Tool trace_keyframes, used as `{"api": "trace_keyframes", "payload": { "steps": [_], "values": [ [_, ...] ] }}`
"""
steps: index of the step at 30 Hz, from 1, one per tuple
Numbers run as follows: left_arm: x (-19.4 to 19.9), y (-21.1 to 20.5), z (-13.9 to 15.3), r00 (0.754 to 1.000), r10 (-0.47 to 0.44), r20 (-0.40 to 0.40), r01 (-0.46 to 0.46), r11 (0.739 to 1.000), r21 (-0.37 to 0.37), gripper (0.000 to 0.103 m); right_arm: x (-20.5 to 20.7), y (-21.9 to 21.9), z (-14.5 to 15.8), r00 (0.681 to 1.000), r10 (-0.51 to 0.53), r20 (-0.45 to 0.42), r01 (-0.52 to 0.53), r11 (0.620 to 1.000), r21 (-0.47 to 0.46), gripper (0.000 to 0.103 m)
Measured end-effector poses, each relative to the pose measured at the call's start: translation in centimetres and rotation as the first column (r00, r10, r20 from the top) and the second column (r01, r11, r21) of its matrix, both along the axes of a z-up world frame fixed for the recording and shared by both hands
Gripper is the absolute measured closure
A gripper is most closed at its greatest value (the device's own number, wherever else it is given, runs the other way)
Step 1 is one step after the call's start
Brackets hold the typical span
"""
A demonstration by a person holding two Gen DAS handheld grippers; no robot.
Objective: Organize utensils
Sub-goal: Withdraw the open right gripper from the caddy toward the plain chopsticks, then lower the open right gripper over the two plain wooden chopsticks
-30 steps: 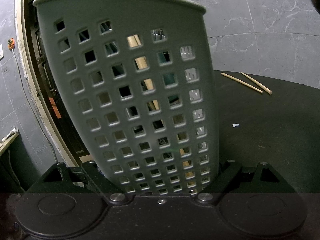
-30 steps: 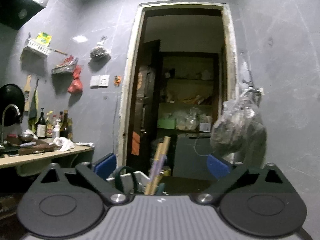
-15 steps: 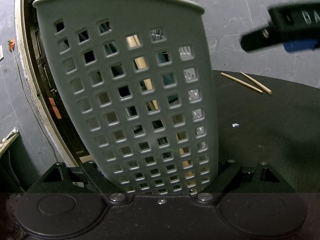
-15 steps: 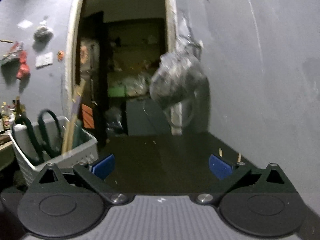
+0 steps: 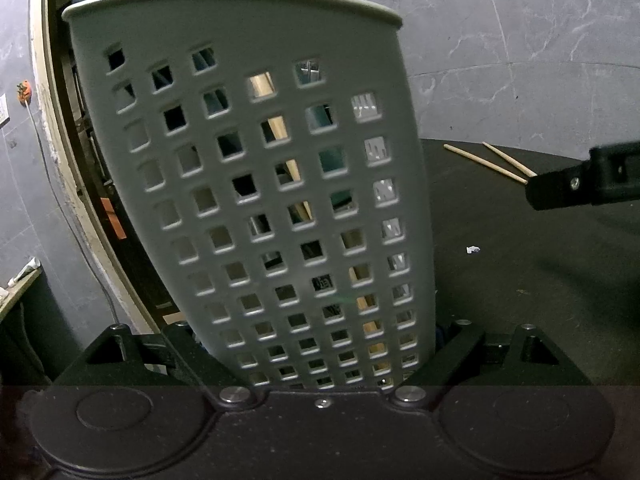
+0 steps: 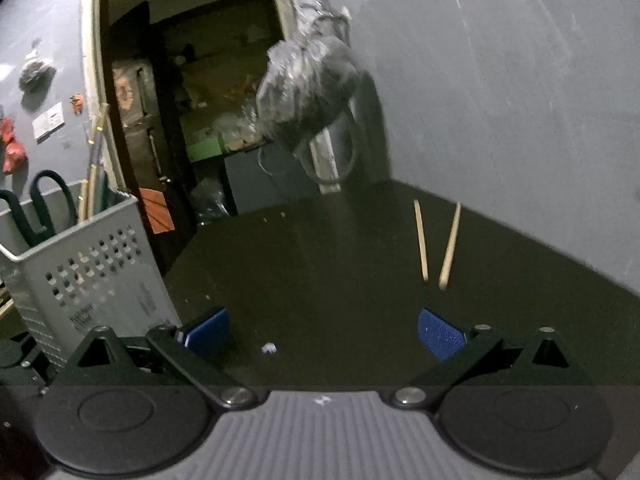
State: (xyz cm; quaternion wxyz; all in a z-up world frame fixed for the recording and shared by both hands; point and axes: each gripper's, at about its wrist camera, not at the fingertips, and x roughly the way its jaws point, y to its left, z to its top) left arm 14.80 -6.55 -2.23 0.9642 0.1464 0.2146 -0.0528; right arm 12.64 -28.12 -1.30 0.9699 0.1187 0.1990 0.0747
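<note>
A grey perforated utensil basket point(image 5: 280, 200) fills the left wrist view, standing on the dark table. My left gripper point(image 5: 320, 344) is closed around the basket's base, fingertips hidden behind it. The basket also shows at the left of the right wrist view point(image 6: 92, 264), with scissors point(image 6: 40, 204) and wooden sticks point(image 6: 94, 176) inside. Two wooden chopsticks point(image 6: 436, 244) lie on the table ahead of my right gripper point(image 6: 324, 334), which is open and empty, blue pads wide apart. The chopsticks also show in the left wrist view point(image 5: 492, 162), with the right gripper's finger point(image 5: 584, 184) beside them.
The dark round table point(image 6: 320, 264) ends at a grey wall on the right. An open doorway point(image 6: 192, 120) lies behind, with a plastic bag point(image 6: 308, 92) hanging by its frame. A small white scrap point(image 6: 269, 348) lies on the table between my right fingers.
My right gripper has swung down and right, from facing the doorway to facing the table and the two chopsticks. Its finger came into the left wrist view. The left gripper and basket stayed still.
</note>
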Motion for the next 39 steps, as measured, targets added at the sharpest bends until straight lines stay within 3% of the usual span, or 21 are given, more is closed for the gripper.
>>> {"api": "trace_keyframes", "payload": {
  "steps": [4, 16, 26, 34, 39],
  "values": [
    [-0.1, -0.3, 0.1, 1.0, 0.002, 0.002, -0.002, 1.0, 0.004, 0.013, -0.1, -0.9, -0.3, 1.0, -0.01, 0.007, 0.01, 0.998, 0.064, 0.0],
    [-0.4, -0.8, 0.0, 1.0, -0.008, 0.003, 0.008, 1.0, 0.005, 0.013, 1.7, -2.7, -1.4, 0.99, -0.069, -0.12, 0.09, 0.978, 0.187, 0.0],
    [-0.1, -0.4, 0.1, 1.0, -0.019, -0.005, 0.019, 1.0, 0.002, 0.013, 3.7, -1.2, -0.6, 0.98, -0.095, -0.175, 0.1, 0.995, 0.02, 0.0],
    [0.0, 0.2, 0.0, 0.999, -0.035, -0.01, 0.035, 0.999, -0.015, 0.013, 3.7, -1.3, -1.0, 0.969, -0.169, -0.178, 0.176, 0.984, 0.027, 0.0],
    [0.3, 0.6, -0.1, 0.999, -0.041, -0.013, 0.041, 0.999, -0.019, 0.013, 5.1, -1.4, -0.8, 0.957, -0.2, -0.211, 0.19, 0.98, -0.065, 0.0]
  ]
}}
